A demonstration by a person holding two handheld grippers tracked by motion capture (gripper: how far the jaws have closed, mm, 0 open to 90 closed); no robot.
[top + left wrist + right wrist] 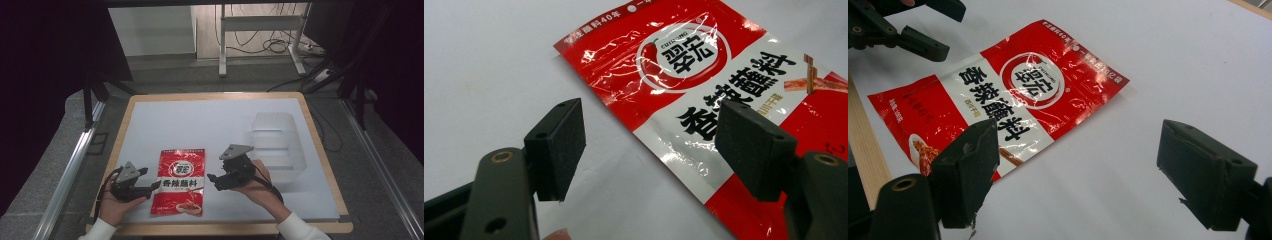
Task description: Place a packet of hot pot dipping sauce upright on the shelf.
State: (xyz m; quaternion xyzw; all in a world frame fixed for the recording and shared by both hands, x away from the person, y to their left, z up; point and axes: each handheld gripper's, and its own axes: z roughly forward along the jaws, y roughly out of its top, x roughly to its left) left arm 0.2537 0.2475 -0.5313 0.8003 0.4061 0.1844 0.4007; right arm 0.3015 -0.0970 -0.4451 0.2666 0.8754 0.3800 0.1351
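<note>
Left tongs (154,186) held low with jaws apart; right tongs (214,181) likewise gaping, both pointing toward each other.

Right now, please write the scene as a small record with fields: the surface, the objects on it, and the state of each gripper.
surface: white mat on a wooden table
packet: red and white sauce packet, lying flat near the front edge, between the two grippers
container: clear plastic container, to the right of the packet, apart from it
left gripper: open, at the packet's left edge
right gripper: open, just right of the packet
</note>
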